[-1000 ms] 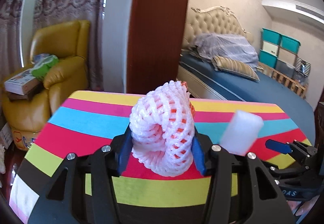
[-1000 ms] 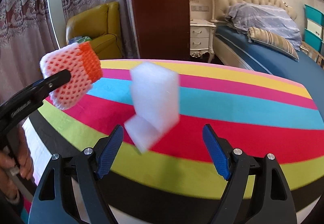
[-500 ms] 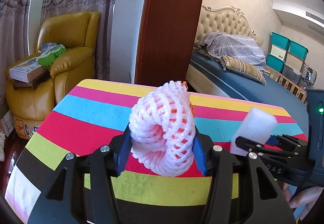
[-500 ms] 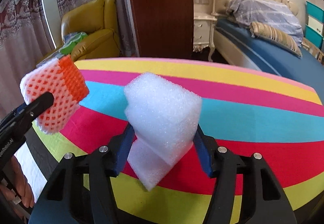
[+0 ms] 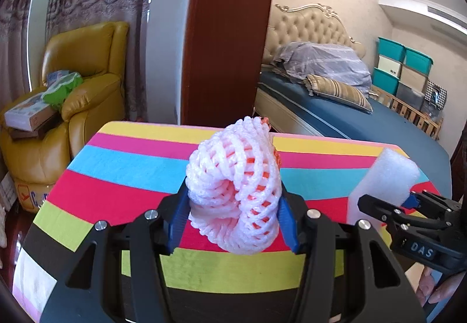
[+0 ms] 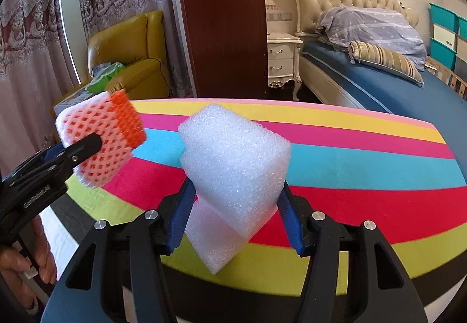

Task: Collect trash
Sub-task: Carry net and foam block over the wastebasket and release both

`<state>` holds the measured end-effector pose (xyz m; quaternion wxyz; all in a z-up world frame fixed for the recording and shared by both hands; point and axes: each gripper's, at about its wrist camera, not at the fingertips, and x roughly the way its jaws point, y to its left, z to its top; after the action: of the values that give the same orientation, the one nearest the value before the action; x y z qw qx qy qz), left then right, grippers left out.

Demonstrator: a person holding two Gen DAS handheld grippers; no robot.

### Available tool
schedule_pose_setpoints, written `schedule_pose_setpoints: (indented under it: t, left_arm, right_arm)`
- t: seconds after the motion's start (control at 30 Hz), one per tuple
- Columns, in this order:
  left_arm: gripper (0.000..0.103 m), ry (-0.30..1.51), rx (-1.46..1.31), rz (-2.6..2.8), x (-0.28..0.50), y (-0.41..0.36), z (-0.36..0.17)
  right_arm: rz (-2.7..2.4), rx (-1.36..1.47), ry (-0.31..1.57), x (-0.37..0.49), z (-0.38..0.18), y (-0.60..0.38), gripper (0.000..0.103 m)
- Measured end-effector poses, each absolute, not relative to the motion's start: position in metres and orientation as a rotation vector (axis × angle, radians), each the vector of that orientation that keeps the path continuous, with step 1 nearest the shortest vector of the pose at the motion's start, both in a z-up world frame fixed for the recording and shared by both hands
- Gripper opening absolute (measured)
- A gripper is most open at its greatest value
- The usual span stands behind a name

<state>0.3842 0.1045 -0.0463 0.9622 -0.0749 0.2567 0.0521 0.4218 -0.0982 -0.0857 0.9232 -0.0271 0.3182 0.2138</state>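
My left gripper is shut on a rolled white and orange foam fruit net and holds it above the striped table. The net also shows in the right wrist view, at the left, clamped in the left gripper. My right gripper is shut on a folded white foam sheet, held above the table. The sheet also shows at the right edge of the left wrist view, in the right gripper.
A yellow armchair with boxes and a green bag stands beyond the table's left corner. A brown wooden pillar stands behind the table. A bed and teal storage boxes lie to the right.
My right gripper went from open, with the foam sheet loose between its fingers, to shut on the sheet. Both grippers have risen a little; the left still holds the net.
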Motion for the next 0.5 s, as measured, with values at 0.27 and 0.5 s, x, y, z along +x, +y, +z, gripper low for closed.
schedule_pose_setpoints:
  t: [0.27,0.5]
  left_arm:
    - [0.054,0.519,-0.056,0.059,0.357,0.068,-0.030]
    - [0.055,0.487,-0.034,0.022,0.311,0.034,-0.023]
  right_arm:
    - [0.425,-0.067,0.572,0.376,-0.065,-0.129,0.054]
    - [0.413,-0.085,0.515,0.327,-0.056,-0.161,0.054]
